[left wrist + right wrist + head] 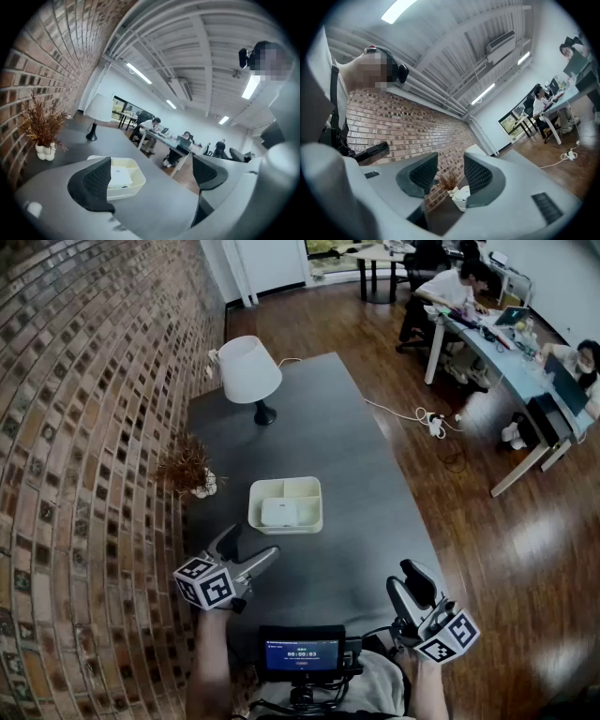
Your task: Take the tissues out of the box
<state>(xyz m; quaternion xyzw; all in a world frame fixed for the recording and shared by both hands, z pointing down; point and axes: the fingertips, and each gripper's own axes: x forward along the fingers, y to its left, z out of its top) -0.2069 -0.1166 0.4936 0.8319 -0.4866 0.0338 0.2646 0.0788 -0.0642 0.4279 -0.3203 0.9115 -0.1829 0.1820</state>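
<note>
The grey tabletop (375, 521) carries the white box (302, 488), with the tissues (280, 513) lying inside. I hold my left gripper (248, 547) short of it, fingers spread wide, probably for reaching in. My right gripper (410, 585) hangs back empty, fingers narrower.

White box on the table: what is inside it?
A white tissue pack lies in the near compartment of the box; the two far compartments look empty. Anything under the pack is covered.
</note>
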